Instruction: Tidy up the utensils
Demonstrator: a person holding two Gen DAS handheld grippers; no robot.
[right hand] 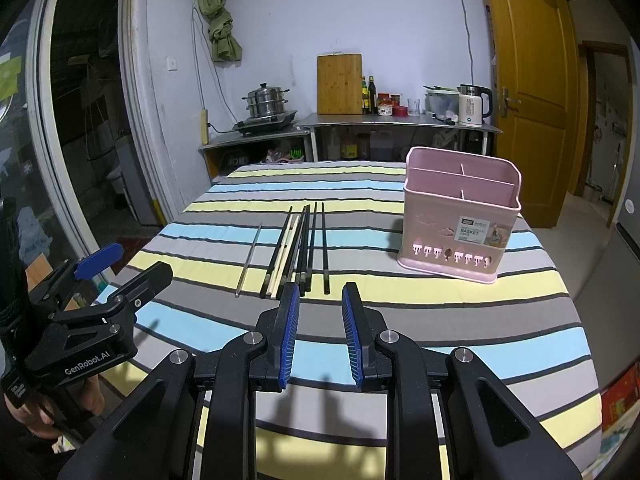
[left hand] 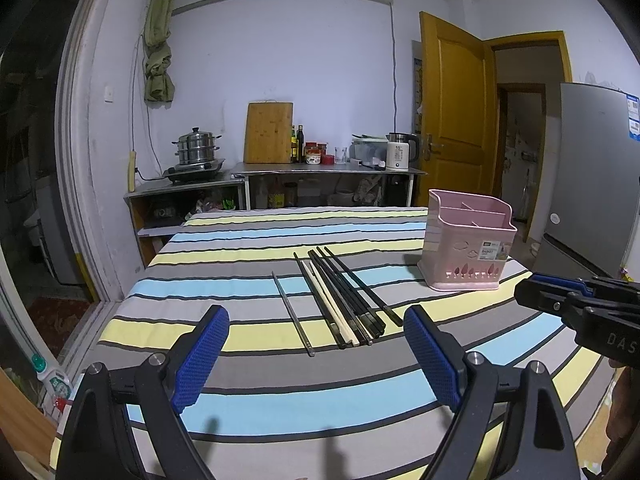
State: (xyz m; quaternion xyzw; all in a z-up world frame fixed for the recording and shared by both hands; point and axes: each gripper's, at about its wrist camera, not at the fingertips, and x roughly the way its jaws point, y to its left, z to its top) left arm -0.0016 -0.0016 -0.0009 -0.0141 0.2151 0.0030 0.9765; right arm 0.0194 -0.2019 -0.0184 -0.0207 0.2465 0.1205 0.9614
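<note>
Left gripper [left hand: 316, 354] jaws wide, right gripper [right hand: 320, 332] jaws narrow, both empty above the striped tablecloth [right hand: 400, 320]; chopsticks [right hand: 298, 246] bundled mid-table, one metal chopstick [right hand: 249, 260] just left of them, pink utensil basket [right hand: 460, 220] apart, right.

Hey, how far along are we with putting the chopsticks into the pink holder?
Nothing looks done yet. The pink plastic divided utensil basket shows no utensils in its compartments. All the chopsticks, the dark and pale bundle and the single silver metal chopstick apart from it, lie on the striped tablecloth. Nothing is in hand: the left tool and right tool are both open and empty. Every piece is left to move.
</note>
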